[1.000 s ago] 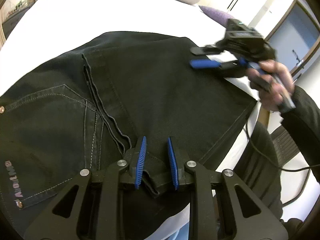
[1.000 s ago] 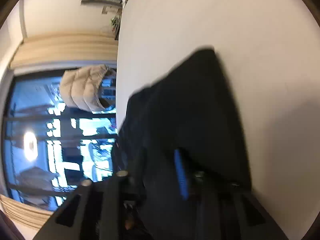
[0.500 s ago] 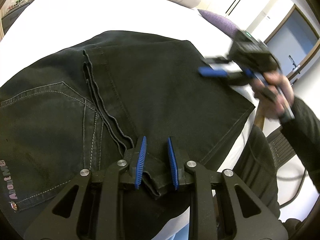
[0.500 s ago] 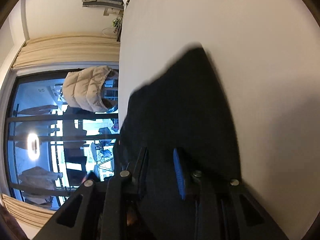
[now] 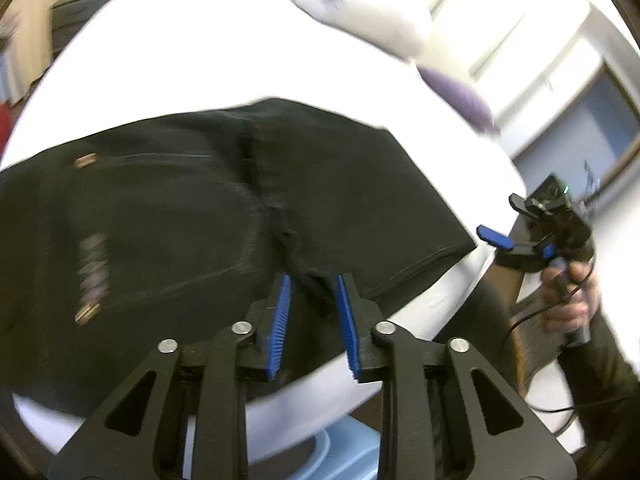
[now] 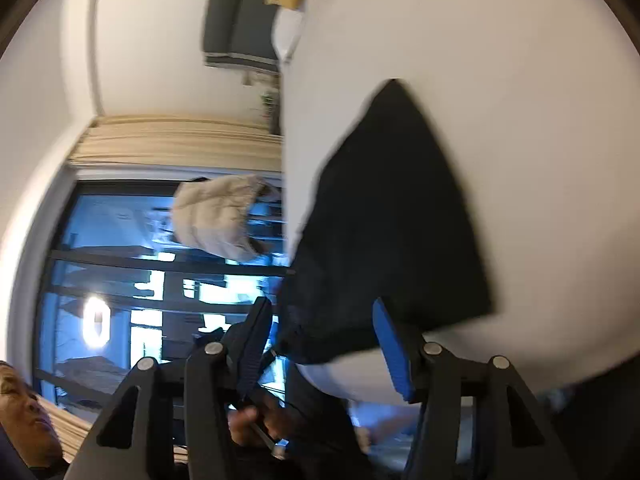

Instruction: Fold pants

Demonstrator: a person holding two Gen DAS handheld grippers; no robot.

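Black pants (image 5: 192, 216) lie folded on the white bed (image 5: 224, 60), back pocket and label at the left, leg hems folded over the middle. My left gripper (image 5: 313, 300) is open just off the near edge of the pants, its blue pads apart and empty. My right gripper (image 5: 500, 232) shows in the left wrist view, open, off the bed's right edge. In the right wrist view the right gripper (image 6: 320, 332) is open and empty, with the pants (image 6: 400, 220) ahead of it on the bed (image 6: 520, 100).
A purple pillow (image 5: 456, 92) and a pale pillow (image 5: 360, 16) lie at the bed's far right. A light blue object (image 5: 344, 456) sits below the bed edge. A window with a beige jacket (image 6: 216, 216) hanging shows in the right wrist view.
My left gripper has let go of the pants' edge, opened wider and drawn back. My right gripper has pulled away off the bed's right side and opened wide.
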